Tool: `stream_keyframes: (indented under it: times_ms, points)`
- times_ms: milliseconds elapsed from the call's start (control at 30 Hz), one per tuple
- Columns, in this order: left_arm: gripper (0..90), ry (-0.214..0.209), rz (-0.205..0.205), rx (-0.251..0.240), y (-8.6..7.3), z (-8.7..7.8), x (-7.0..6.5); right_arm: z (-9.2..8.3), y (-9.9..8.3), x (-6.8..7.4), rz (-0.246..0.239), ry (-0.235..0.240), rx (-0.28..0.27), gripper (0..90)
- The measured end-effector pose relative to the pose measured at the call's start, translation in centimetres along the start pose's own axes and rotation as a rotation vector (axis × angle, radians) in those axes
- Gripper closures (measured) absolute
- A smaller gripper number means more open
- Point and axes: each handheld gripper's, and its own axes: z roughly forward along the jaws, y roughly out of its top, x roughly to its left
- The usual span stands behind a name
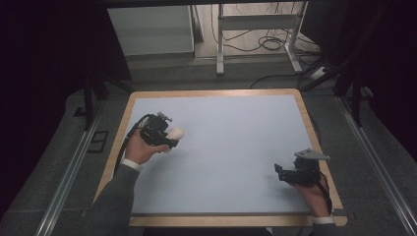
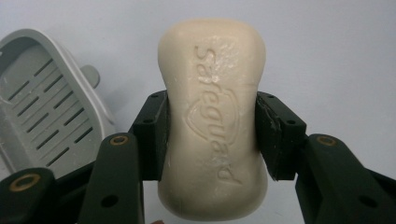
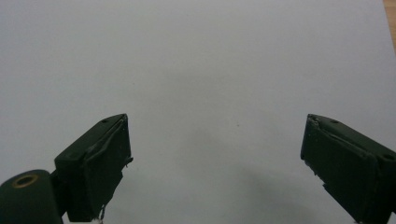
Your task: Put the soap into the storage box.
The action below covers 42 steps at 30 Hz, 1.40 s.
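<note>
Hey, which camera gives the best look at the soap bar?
The left gripper view: the soap bar sits close up, clamped at its middle by the left gripper, embossed lettering readable. In the high view it is a small pale blob at that gripper.

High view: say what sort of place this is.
Probably a lab or recording workspace, not a home: a bare table with a wooden edge stands on grey floor, with loose cables and a metal stand behind it.

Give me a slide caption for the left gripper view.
Left gripper clamps a cream soap bar beside a grey slotted soap dish.
</note>
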Motion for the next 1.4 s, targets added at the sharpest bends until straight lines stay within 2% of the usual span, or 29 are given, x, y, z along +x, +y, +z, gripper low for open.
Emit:
stream_keyframes:
  times_ms: [767,967,1200,1400]
  points:
    - [49.5,0.037,-0.064,0.001,0.7,-0.3,3.3,-0.1,0.0,-0.1,0.006,0.0,-0.003,8.4]
    - [49.5,0.052,-0.1,0.0,0.6,-0.3,4.3,-0.1,0.0,-0.1,0.004,-0.001,-0.003,8.4]
    - [49.5,0.057,-0.119,-0.002,0.6,-0.2,5.2,0.0,0.0,-0.1,0.003,0.001,0.002,8.4]
    - [49.5,0.065,-0.16,-0.011,0.6,-0.1,6.3,-0.1,0.0,-0.2,0.007,-0.003,0.0,8.4]
